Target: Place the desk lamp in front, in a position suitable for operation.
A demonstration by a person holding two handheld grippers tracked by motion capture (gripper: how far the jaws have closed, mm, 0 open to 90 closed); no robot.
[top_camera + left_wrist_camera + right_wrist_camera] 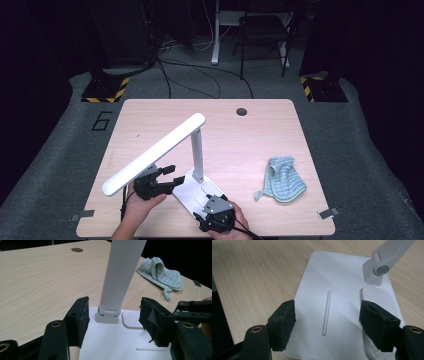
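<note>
Standing at lower centre of the table (150, 107), 1 white desk lamp (197, 150), base flanked by 2 wide-open, empty tools, left gripper (172, 176) and right gripper (216, 212), seemingly poised to steady it.

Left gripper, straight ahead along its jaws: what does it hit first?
Most likely the lamp's upright arm at its hinge on the white base. The left gripper is open above that base, hinge centred between the jaws; depth is approximate.
</note>
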